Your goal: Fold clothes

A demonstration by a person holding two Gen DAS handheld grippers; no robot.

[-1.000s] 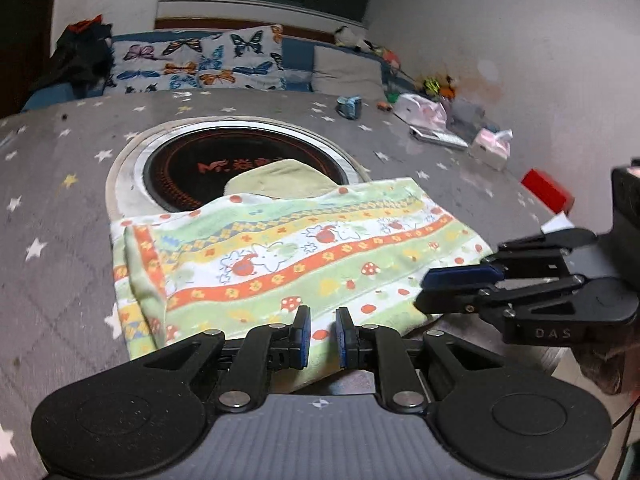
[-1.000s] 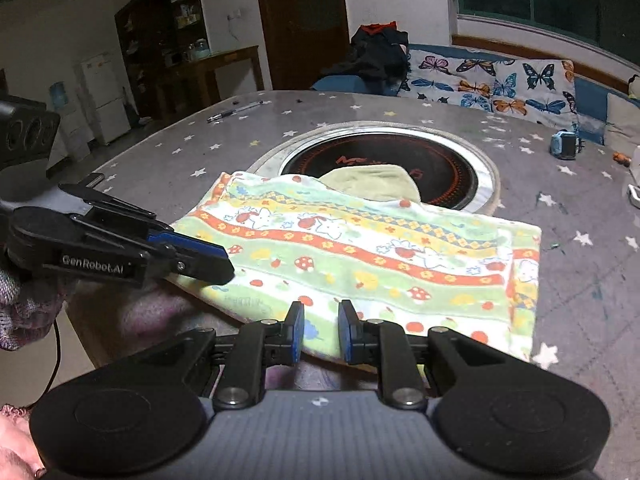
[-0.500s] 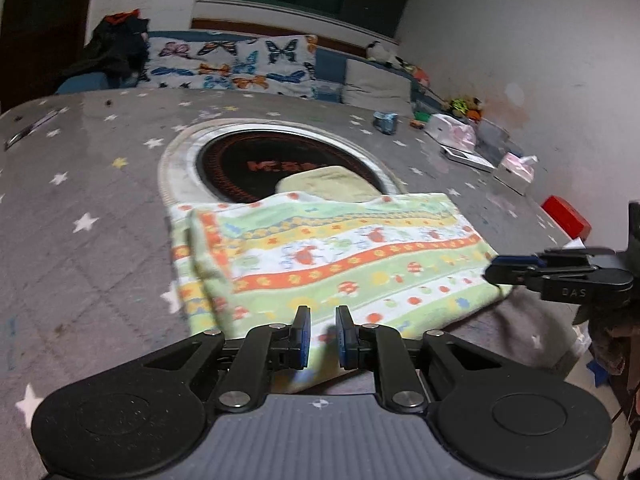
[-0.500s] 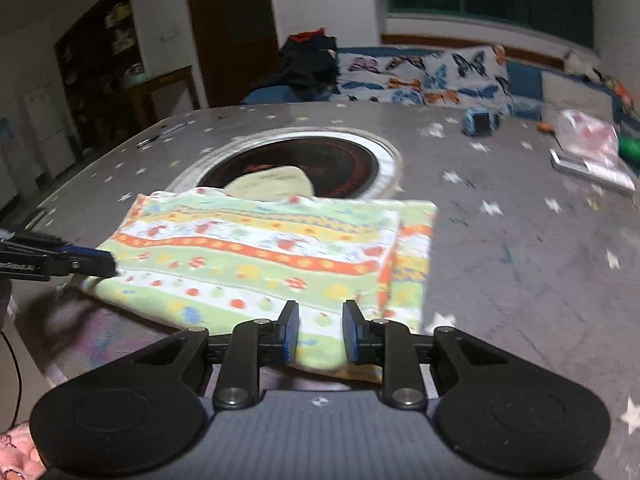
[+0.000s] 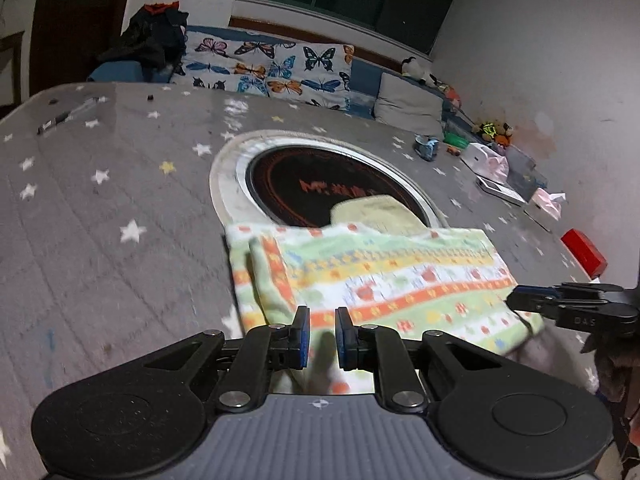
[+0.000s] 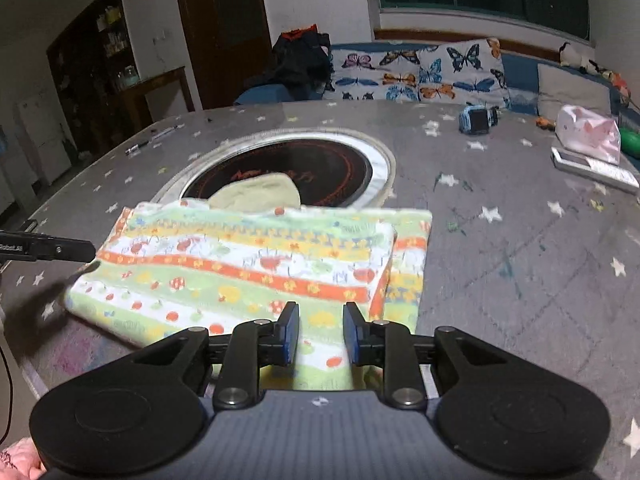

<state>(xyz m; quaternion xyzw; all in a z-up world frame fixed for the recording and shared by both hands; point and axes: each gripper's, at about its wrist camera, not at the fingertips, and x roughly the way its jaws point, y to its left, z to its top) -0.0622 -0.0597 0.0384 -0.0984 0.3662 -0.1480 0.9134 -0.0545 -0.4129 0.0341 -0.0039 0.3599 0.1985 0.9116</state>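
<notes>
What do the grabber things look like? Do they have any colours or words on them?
Both are black plastic. Each left gripper and right gripper has two round discs, jointed bars with silver bolts, a ribbed grey plate, and blue pads on its fingertips. From the side, the right one shows pale letters "DAS" and the left one shows part of a white word.

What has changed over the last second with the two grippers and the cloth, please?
The two grippers drew apart sideways: the left gripper shifted toward the folded cloth's left end, the right gripper toward its right end. The right fingers opened slightly. The cloth stayed flat on the table, with neither gripper holding it.
</notes>
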